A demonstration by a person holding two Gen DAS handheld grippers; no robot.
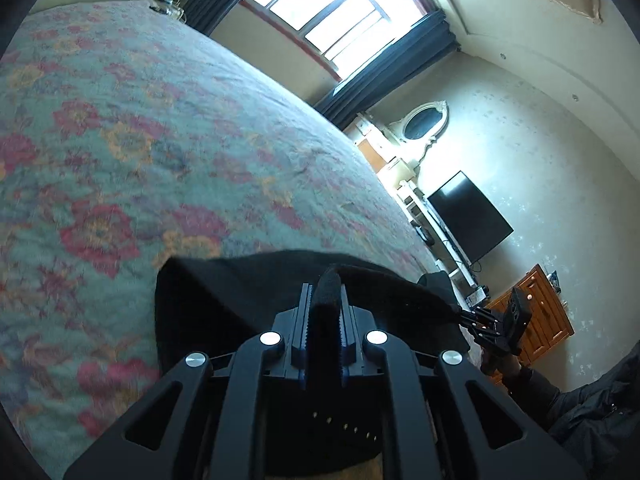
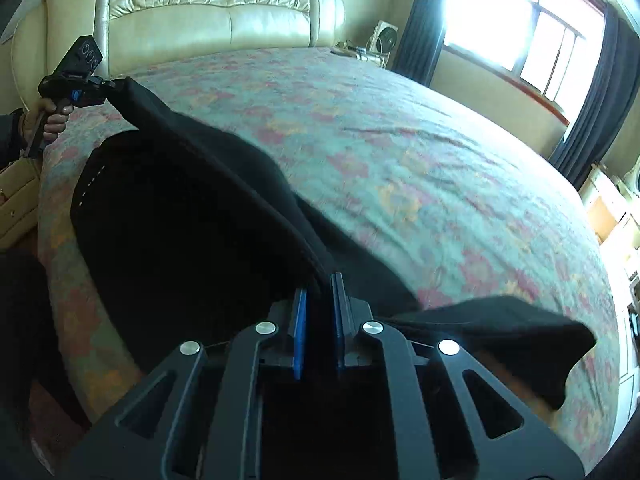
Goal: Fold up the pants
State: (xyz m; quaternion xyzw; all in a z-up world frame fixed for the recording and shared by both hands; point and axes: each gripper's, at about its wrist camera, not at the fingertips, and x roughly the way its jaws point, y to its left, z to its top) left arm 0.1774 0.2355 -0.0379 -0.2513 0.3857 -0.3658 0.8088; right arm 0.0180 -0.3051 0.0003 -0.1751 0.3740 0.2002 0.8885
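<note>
Jaws of both grippers clamp the black pants (image 2: 192, 216), stretched taut above the floral bedspread (image 2: 400, 152).

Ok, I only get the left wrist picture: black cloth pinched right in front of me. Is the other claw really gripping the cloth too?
Observer: Yes. The right wrist view shows the right gripper shut on an edge of the black pants, with cloth pinched between its blue pads.
Operator: Is the whole garment up in the air?
Observer: No. Only one edge stretches up to the left gripper. A lower layer, marked by a white dashed stitch line, lies on the floral bedspread.
Operator: What is at the head of the bed?
Observer: A cream headboard with button tufting.
</note>
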